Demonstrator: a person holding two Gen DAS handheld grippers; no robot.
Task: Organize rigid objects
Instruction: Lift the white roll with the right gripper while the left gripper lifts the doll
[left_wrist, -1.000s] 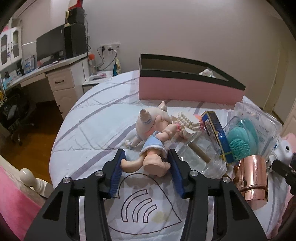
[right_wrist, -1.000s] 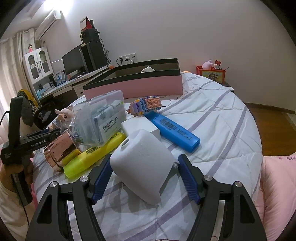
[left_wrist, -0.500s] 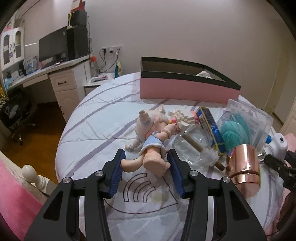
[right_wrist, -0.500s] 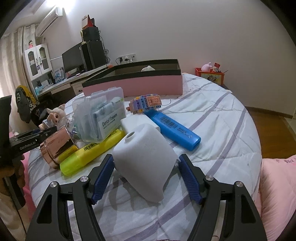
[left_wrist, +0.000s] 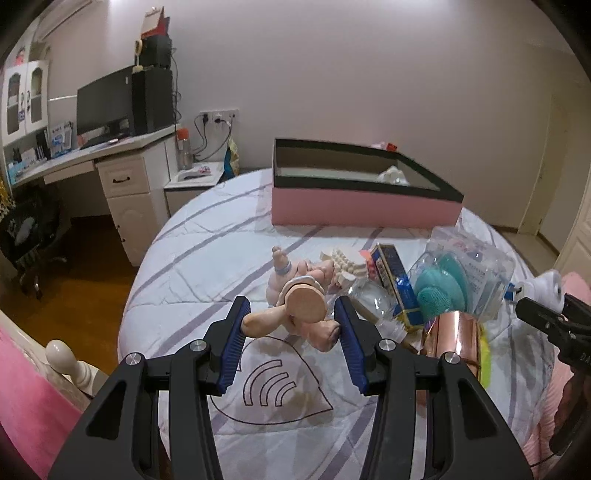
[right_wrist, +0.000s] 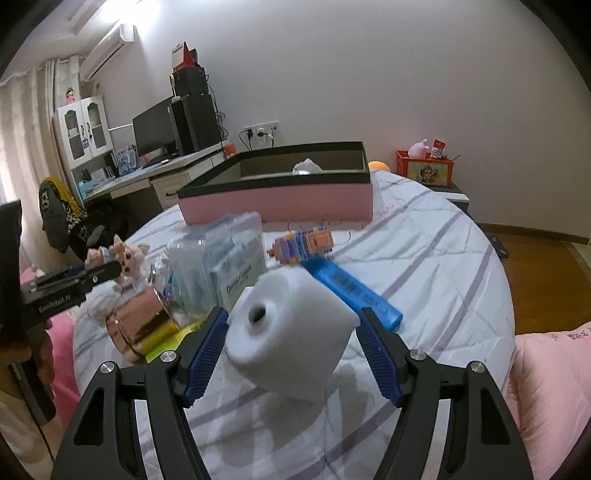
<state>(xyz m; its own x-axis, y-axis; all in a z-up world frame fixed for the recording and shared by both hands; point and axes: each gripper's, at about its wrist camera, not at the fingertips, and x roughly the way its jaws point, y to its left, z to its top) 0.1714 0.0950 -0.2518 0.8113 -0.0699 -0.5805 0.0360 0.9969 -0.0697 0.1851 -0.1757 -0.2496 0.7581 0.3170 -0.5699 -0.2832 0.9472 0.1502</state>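
Left wrist view: the left tongs (left_wrist: 291, 328) pinch the doll (left_wrist: 295, 306) by its legs, low in the centre of the frame, lifted off the bed (left_wrist: 207, 236). It looks light, stiff and smooth, so the thin legs could slip; the torso seems a surer hold. The right tongs (right_wrist: 291, 339) clamp the white block (right_wrist: 288, 325) at lower centre; it looks light and slightly yielding. The pink box (right_wrist: 280, 199) waits at upper centre on the striped quilt. A desk (left_wrist: 110, 162) stands at upper left in this bedroom.
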